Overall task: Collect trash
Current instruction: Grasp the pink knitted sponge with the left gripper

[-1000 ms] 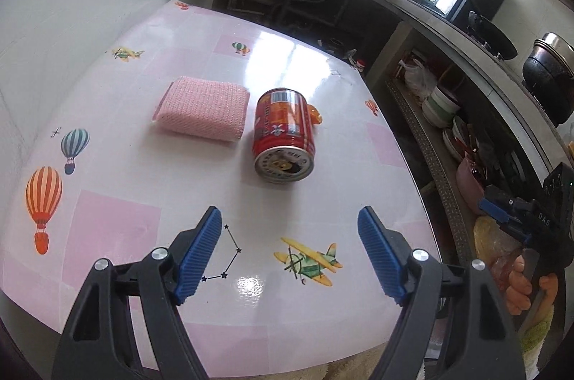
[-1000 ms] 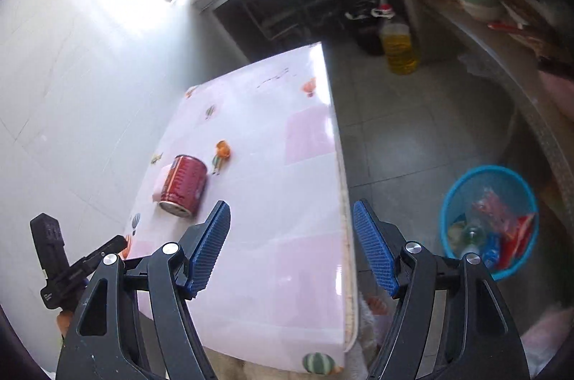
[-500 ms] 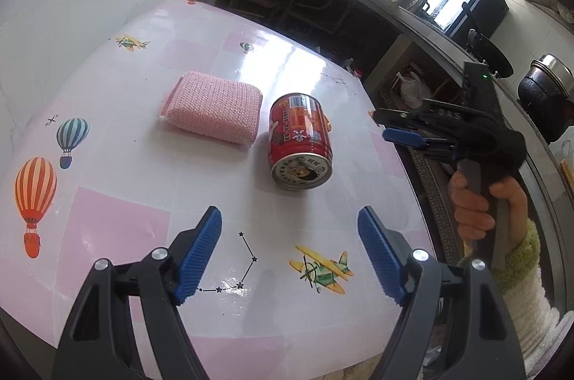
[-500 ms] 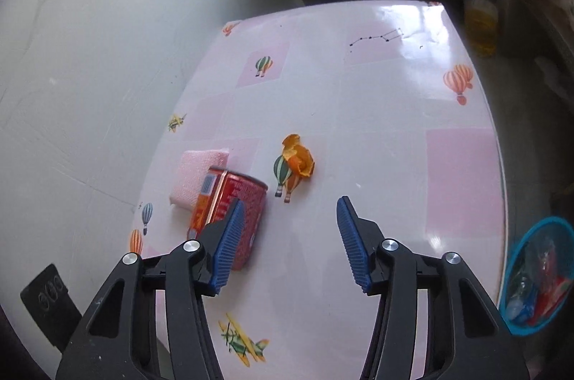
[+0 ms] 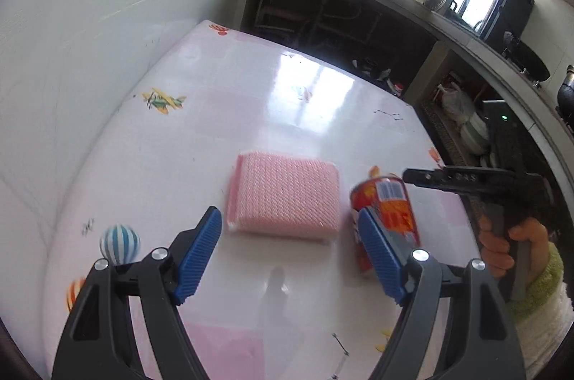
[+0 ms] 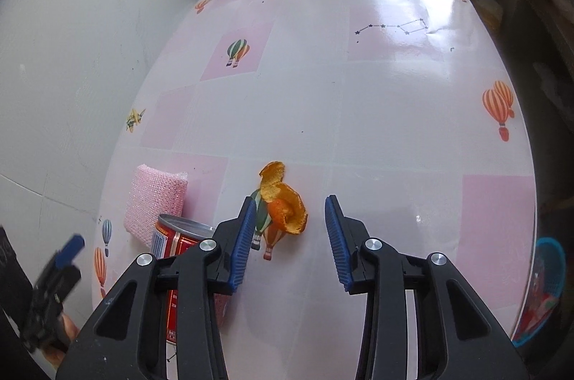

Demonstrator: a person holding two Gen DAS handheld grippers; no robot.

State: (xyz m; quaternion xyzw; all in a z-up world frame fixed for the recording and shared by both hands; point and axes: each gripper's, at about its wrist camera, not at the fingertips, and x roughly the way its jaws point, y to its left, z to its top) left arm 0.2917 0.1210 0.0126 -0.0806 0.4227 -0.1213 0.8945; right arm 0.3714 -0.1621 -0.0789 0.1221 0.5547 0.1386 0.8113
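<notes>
A red drink can (image 5: pixel 389 208) lies on its side on the pink-and-white table (image 5: pixel 287 107), next to a pink sponge (image 5: pixel 285 199). My left gripper (image 5: pixel 290 260) is open, low over the table, with the sponge just ahead of its gap and the can behind its right finger. In the right wrist view an orange peel (image 6: pixel 283 200) lies on the table (image 6: pixel 358 114). My right gripper (image 6: pixel 290 243) is open with the peel just ahead, near its left finger. The can (image 6: pixel 183 251) and sponge (image 6: pixel 156 200) lie to its left.
A white tiled wall (image 5: pixel 89 21) runs along the table's left side. A dark counter with shelves (image 5: pixel 358 3) stands beyond the table. A blue basket (image 6: pixel 545 286) holding trash sits on the floor past the table's right edge.
My left gripper has swung left, from facing the can to facing the sponge. My right gripper has moved forward over the table toward the orange peel.
</notes>
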